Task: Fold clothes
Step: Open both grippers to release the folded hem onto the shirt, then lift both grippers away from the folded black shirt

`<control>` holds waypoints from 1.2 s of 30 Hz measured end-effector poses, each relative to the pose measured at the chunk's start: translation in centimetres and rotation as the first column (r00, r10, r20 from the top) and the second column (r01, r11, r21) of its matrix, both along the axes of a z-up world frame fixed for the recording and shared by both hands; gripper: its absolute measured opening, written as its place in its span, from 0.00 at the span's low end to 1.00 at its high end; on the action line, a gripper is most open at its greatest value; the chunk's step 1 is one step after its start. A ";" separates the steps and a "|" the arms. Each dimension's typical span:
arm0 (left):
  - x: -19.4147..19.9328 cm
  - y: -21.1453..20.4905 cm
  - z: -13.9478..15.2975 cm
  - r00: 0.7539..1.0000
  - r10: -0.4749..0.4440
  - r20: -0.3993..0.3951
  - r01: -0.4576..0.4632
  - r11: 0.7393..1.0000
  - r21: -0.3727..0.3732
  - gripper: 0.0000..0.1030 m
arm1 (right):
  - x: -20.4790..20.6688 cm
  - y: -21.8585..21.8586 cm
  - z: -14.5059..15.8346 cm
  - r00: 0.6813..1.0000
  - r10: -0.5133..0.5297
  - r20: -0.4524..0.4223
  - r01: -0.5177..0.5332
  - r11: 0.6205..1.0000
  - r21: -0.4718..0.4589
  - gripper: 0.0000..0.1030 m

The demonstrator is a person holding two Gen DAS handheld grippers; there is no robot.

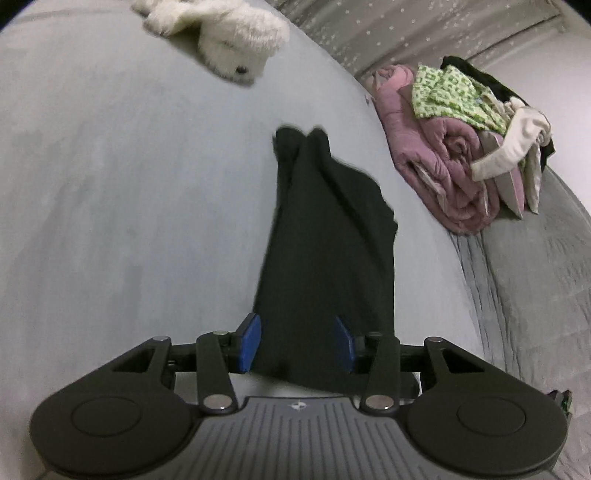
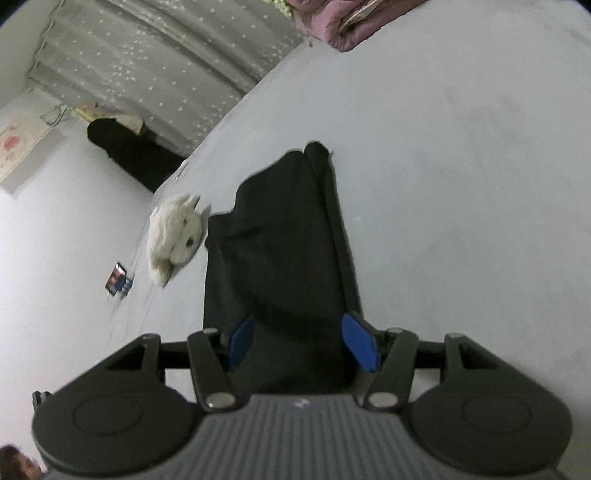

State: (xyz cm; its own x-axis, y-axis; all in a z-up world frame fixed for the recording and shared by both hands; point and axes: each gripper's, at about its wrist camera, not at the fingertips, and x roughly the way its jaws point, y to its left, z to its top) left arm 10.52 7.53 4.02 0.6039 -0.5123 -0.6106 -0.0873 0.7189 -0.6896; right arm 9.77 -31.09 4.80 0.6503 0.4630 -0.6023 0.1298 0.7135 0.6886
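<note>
Left claw (image 1: 298,341): our jaws stand apart, the black cloth (image 1: 325,229) between them; whether the pads press it we cannot tell.
Right claw (image 2: 303,341): jaws apart too, the cloth (image 2: 288,240) between; grip unclear.
Cloth: stretches ahead of both claws onto the bed (image 1: 129,166).
Handling: we judge it light, soft, limp; take corners or hem.
Beyond: toy (image 1: 221,33) ahead left, pile (image 1: 461,147) ahead right.

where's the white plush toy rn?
Left wrist view: white plush toy at top on the grey bed, left of the clothes pile, beyond the black garment.
</note>
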 end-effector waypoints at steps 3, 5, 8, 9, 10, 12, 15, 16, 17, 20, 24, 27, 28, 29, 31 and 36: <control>-0.7 -0.3 -0.7 1.000 0.005 0.000 -0.005 1.000 0.012 0.41 | -0.9 -0.2 -1.0 1.000 -0.003 0.009 0.003 1.000 0.013 0.54; -0.9 -0.3 -0.8 1.000 0.007 0.021 -0.007 1.000 0.010 0.41 | -0.8 -0.1 -1.6 1.000 0.012 0.026 -0.013 1.000 0.003 0.52; -0.7 -0.7 -1.2 1.000 -0.015 0.026 0.014 0.999 0.034 0.41 | -0.6 0.7 -2.0 0.998 0.060 0.034 -0.060 0.998 -0.018 0.41; -0.5 -0.9 -1.4 1.000 -0.015 0.023 0.014 0.999 0.041 0.41 | -0.4 1.0 -2.1 0.997 0.075 0.032 -0.074 0.997 -0.027 0.38; -0.4 -1.0 -1.5 1.000 -0.014 0.020 0.013 0.999 0.048 0.41 | -0.4 1.1 -2.1 0.996 0.082 0.032 -0.080 0.996 -0.035 0.36; 0.1 -1.1 -2.0 1.000 -0.010 0.017 0.009 0.999 0.049 0.41 | -0.6 1.0 -2.3 0.996 0.087 0.036 -0.085 0.995 -0.049 0.28; 0.6 -1.8 -2.7 0.999 -0.032 0.020 0.030 0.998 0.064 0.41 | -0.8 0.9 -2.3 0.994 0.102 0.042 -0.098 0.992 -0.074 0.19; 0.7 -2.1 -2.8 0.999 -0.043 0.030 0.040 0.996 0.081 0.40 | -0.9 1.0 -2.2 0.993 0.109 0.042 -0.105 0.990 -0.096 0.15; 0.6 -2.5 -2.9 0.997 -0.056 0.046 0.051 0.993 0.104 0.39 | -1.0 1.2 -2.2 0.992 0.119 0.040 -0.113 0.986 -0.123 0.09; 0.6 -2.2 -2.8 0.997 -0.067 0.040 0.062 0.991 0.117 0.09 | -1.6 1.5 -1.7 0.987 0.151 0.045 -0.141 0.973 -0.181 0.07; 0.4 -1.5 -2.3 0.997 -0.072 0.040 0.067 0.992 0.109 0.02 | -2.7 1.6 -0.2 0.979 0.190 0.074 -0.170 0.961 -0.216 0.07; -0.1 -1.4 -1.9 0.994 -0.088 0.061 0.080 0.989 0.122 0.02 | -3.0 1.7 -0.2 0.977 0.206 0.049 -0.189 0.953 -0.237 0.07; -0.1 -1.4 -2.1 0.995 -0.087 0.055 0.080 0.989 0.121 0.02 | -2.9 1.9 -0.7 0.979 0.205 0.023 -0.193 0.949 -0.248 0.07; -0.2 -1.4 -2.3 0.995 -0.084 0.044 0.078 0.989 0.122 0.02 | -2.9 2.0 -0.9 0.979 0.204 0.014 -0.194 0.947 -0.255 0.07; -0.5 -1.1 -2.7 0.997 -0.075 0.028 0.071 0.990 0.124 0.02 | -3.0 2.0 -1.0 0.979 0.203 0.015 -0.192 0.946 -0.263 0.07; -0.7 -1.3 -2.7 0.995 -0.092 0.028 0.087 0.986 0.140 0.03 | -3.4 2.1 -0.8 0.979 0.205 0.015 -0.192 0.938 -0.290 0.07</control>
State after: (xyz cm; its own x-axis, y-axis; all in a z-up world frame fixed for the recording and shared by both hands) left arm 9.84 6.23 1.31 0.5812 -0.4768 -0.6594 0.0034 0.8117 -0.5840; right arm 6.36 -28.97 3.98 0.5917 0.3985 -0.7008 -0.0606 0.8888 0.4542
